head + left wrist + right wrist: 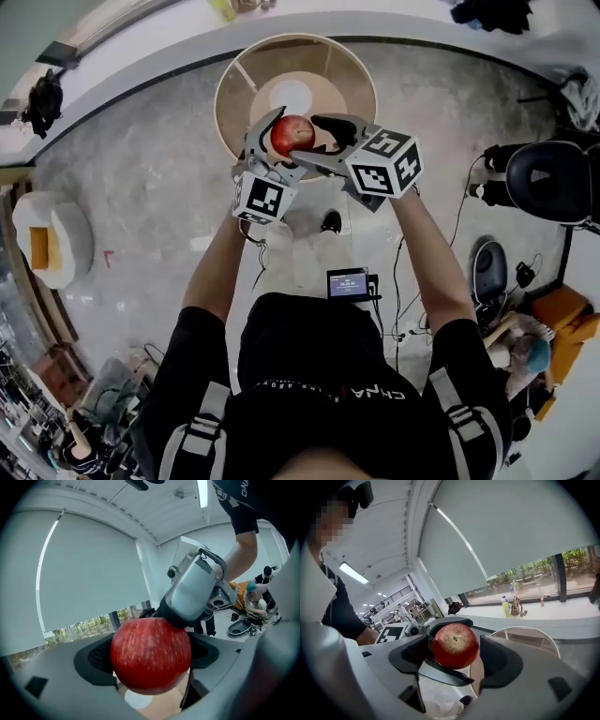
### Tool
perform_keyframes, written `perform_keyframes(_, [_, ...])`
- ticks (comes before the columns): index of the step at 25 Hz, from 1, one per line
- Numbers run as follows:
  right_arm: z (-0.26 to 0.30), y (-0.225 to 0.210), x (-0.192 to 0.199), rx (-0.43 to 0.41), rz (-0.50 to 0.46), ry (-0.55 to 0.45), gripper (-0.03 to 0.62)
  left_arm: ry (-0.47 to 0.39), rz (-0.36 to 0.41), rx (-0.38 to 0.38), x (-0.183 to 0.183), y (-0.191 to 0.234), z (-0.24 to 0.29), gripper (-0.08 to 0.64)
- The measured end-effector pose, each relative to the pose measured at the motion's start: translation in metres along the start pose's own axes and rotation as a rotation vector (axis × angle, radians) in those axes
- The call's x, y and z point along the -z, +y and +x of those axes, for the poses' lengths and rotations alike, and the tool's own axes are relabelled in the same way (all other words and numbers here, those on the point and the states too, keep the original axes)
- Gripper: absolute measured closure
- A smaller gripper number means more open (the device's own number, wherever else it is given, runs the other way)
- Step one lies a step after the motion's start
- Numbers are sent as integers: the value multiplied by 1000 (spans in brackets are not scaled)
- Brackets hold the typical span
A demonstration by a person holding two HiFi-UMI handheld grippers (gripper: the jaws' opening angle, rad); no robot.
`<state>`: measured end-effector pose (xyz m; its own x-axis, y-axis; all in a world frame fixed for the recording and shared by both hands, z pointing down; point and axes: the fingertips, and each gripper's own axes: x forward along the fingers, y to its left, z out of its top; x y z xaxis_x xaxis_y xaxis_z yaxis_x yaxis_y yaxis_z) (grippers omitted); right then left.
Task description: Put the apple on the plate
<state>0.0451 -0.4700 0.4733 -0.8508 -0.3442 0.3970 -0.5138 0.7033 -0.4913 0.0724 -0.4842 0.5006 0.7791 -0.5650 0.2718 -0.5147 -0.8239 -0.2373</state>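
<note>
A red apple (292,134) hangs in the air between both grippers, over a round tan table (352,89) with a small white plate (293,97) at its centre. My left gripper (287,139) is shut on the apple (151,656), which fills the space between its dark pads in the left gripper view. My right gripper (314,141) reaches in from the right. Its jaws stand open around the apple (455,645), with a gap at the right-hand pad (501,660). The left gripper's marker cube (393,632) shows behind the apple there.
A white pouf with an orange cushion (52,239) stands at the left. A black chair (548,178) and cables are at the right. A small screen device (349,283) lies on the floor by my feet. Bottles (506,606) stand on the window ledge.
</note>
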Motion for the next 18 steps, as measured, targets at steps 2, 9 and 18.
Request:
perform_keyframes(2, [23, -13, 6, 19, 15, 26, 239, -13, 16, 4, 12, 10, 8, 118])
perform_keyframes(9, [78, -78, 27, 72, 79, 65, 223, -21, 51, 28, 63, 30, 47, 118])
perform_keyframes(18, [132, -159, 76, 138, 82, 81, 224, 142, -14, 14, 191, 46, 89, 117])
